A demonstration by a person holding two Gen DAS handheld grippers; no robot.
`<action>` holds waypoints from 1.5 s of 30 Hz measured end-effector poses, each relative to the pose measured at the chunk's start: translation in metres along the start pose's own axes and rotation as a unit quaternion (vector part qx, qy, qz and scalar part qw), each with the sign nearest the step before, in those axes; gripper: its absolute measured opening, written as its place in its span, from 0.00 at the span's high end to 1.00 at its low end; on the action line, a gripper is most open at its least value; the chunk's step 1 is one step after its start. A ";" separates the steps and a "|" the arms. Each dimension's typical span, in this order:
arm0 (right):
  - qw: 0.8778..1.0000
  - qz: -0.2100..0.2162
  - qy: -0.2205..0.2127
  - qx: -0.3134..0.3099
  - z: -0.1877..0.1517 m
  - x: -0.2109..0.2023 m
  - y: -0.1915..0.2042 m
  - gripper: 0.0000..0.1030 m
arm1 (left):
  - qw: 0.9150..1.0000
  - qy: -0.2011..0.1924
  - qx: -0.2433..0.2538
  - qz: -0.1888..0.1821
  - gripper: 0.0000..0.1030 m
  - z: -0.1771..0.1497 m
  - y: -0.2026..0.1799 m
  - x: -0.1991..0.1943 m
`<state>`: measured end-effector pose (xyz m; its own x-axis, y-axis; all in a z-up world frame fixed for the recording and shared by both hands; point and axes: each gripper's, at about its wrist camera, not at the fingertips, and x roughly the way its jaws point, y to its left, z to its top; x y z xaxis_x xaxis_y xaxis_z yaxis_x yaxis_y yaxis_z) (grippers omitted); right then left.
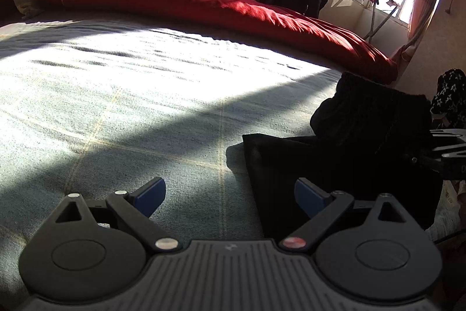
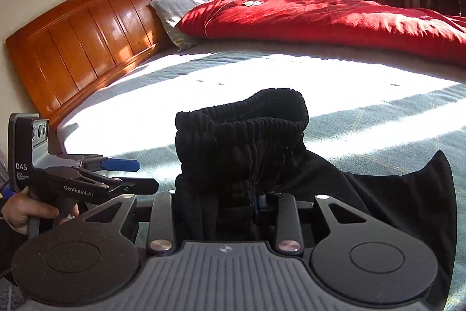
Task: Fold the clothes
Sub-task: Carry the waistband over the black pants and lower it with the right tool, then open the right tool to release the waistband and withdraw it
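Jaws of right gripper (image 2: 221, 206) clamped on black trousers (image 2: 241, 142), ribbed waistband bunched above bed sheet (image 1: 116, 112); left gripper (image 1: 230, 194) jaws apart, empty, beside the cloth. Risk: thick bunched fabric slipping out, spoiling the fold.

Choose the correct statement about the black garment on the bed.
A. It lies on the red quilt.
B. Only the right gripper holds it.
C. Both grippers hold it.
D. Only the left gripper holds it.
B: the right gripper is closed on the bunched black garment, while the left gripper stands open with only the bed sheet between its fingers.
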<state>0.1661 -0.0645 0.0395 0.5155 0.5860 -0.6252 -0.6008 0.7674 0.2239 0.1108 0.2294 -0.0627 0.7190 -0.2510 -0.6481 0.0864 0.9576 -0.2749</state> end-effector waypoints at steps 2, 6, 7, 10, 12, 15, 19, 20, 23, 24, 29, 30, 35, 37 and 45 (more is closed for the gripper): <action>0.999 -0.017 0.016 -0.033 -0.004 0.011 0.012 0.65 | 1.000 0.000 -0.004 0.003 0.08 -0.001 0.002 0.000; 0.993 -0.051 0.043 -0.092 -0.012 0.036 0.030 0.65 | 1.000 0.000 -0.009 0.007 0.08 -0.004 0.006 -0.002; 0.991 -0.061 0.049 -0.111 -0.015 0.041 0.034 0.65 | 1.000 0.000 -0.011 0.008 0.08 -0.005 0.007 -0.003; 0.980 -0.092 0.066 -0.164 -0.028 0.053 0.048 0.65 | 1.000 0.001 -0.015 0.010 0.08 -0.007 0.009 -0.005; 0.971 -0.106 0.075 -0.202 -0.036 0.058 0.059 0.65 | 1.000 0.000 -0.017 0.009 0.08 -0.006 0.009 -0.005; 0.955 -0.124 0.084 -0.256 -0.046 0.062 0.073 0.65 | 1.000 -0.002 -0.018 0.006 0.08 -0.006 0.009 -0.006; 0.946 -0.115 0.102 -0.284 -0.051 0.063 0.081 0.55 | 1.000 -0.004 -0.021 0.001 0.08 -0.005 0.009 -0.006; 0.950 -0.103 0.106 -0.276 -0.050 0.061 0.080 0.53 | 1.000 -0.004 -0.022 0.000 0.08 -0.005 0.009 -0.007; 0.965 -0.053 0.108 -0.232 -0.041 0.048 0.070 0.46 | 1.000 -0.005 -0.023 -0.003 0.08 -0.004 0.009 -0.007; 0.971 -0.034 0.109 -0.211 -0.038 0.042 0.064 0.45 | 1.000 -0.006 -0.024 -0.004 0.08 -0.004 0.009 -0.007; 0.989 0.090 0.081 -0.080 -0.019 0.003 0.022 0.39 | 1.000 -0.014 -0.011 -0.016 0.08 0.007 -0.004 -0.008; 0.991 0.093 0.071 -0.066 -0.018 -0.006 0.015 0.39 | 1.000 -0.016 -0.004 -0.019 0.08 0.010 -0.009 -0.007; 0.999 0.037 0.034 -0.010 -0.021 -0.032 -0.024 0.39 | 0.997 -0.020 0.037 -0.069 0.08 0.028 -0.043 0.005; 1.000 0.001 0.029 0.012 -0.027 -0.038 -0.040 0.39 | 0.993 -0.019 0.061 -0.100 0.08 0.035 -0.064 0.016; 0.989 -0.090 0.057 0.103 -0.075 -0.038 -0.099 0.39 | 0.977 0.063 0.121 -0.166 0.08 0.014 -0.114 0.073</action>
<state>0.1604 -0.1821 -0.0149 0.5231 0.4117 -0.7462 -0.3628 0.8998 0.2421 0.1632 0.1041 -0.0684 0.5353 -0.5535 -0.6380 0.4720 0.8224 -0.3175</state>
